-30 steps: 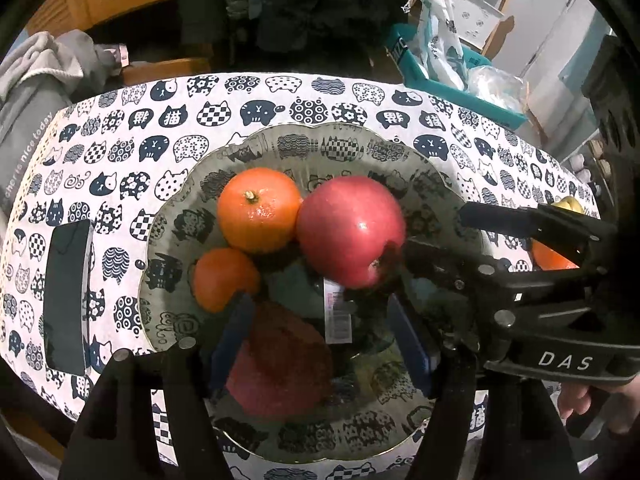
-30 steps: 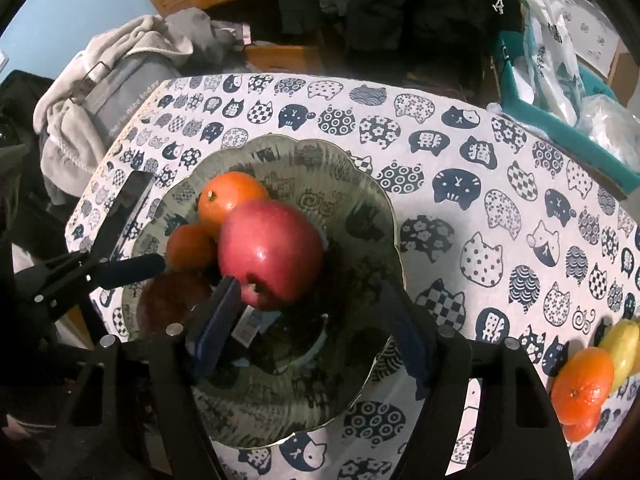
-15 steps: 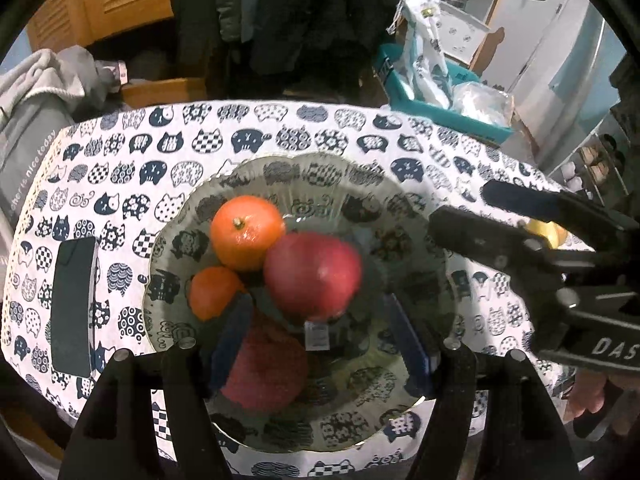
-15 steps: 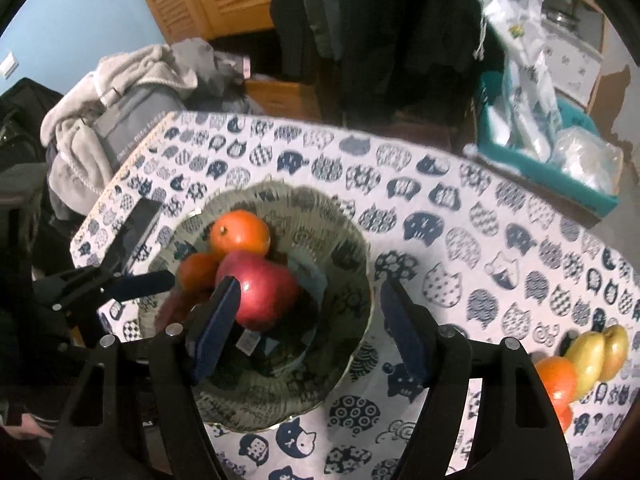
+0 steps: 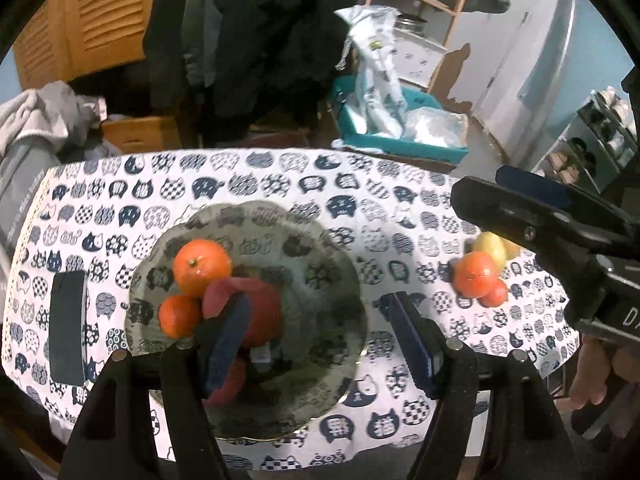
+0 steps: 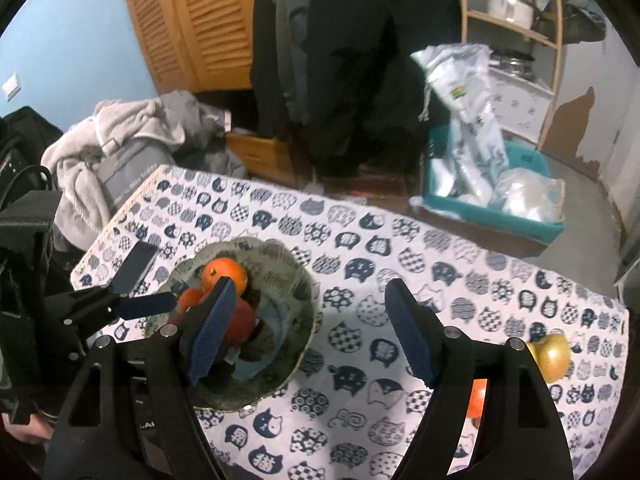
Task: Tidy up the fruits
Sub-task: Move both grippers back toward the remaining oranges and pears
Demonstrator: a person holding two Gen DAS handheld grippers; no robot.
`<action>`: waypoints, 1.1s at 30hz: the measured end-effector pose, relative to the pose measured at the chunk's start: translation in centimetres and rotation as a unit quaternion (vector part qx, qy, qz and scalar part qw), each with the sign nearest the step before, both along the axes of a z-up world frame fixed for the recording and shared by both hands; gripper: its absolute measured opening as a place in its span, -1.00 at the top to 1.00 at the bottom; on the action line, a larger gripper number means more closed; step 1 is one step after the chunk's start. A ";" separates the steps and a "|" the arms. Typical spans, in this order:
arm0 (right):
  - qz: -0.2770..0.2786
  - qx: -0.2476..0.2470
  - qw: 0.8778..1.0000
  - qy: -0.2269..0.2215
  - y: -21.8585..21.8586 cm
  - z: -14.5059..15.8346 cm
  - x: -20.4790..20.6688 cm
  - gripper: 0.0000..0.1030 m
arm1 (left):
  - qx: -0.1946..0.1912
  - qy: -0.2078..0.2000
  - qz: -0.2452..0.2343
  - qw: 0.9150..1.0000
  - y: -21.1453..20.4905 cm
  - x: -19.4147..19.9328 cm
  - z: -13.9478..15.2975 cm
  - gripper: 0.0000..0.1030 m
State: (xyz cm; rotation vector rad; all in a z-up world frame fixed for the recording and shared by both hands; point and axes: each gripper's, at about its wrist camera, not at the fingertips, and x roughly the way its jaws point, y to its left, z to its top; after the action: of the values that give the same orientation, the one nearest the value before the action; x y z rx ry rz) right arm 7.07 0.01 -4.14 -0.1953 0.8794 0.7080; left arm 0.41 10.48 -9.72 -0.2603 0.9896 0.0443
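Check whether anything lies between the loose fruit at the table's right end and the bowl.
Nothing visible does. Only bare cat-print tablecloth separates the loose fruit pile from the bowl; the phone lies on the bowl's far side.

Both wrist cameras look steeply down from well above the table (image 5: 280, 176) past their own fingers — the left sits over the bowl (image 5: 340, 280), the right further right over the cloth — and both share the bowl (image 6: 296, 276), oranges and far clutter.
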 end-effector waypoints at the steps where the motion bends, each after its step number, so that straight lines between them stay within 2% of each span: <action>1: -0.004 0.003 1.000 -0.005 -0.5 0.5 -0.1 -0.50 | 0.001 -0.002 -0.003 1.000 -0.3 0.0 0.2 -0.47; 16: -0.056 0.015 0.997 -0.045 -8.4 3.5 -0.6 -0.54 | 0.004 -0.023 -0.052 0.998 -6.4 1.7 2.6 -0.47; 33: -0.122 0.030 0.991 -0.052 -16.8 4.3 0.8 -0.55 | 0.010 -0.036 -0.094 0.995 -12.2 3.7 4.1 -0.54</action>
State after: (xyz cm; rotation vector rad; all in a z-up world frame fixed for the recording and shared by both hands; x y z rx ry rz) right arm 7.87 -16.83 0.13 -0.0688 0.7649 0.4901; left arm 4.11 -1.69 -5.62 -0.1492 0.9378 -0.1262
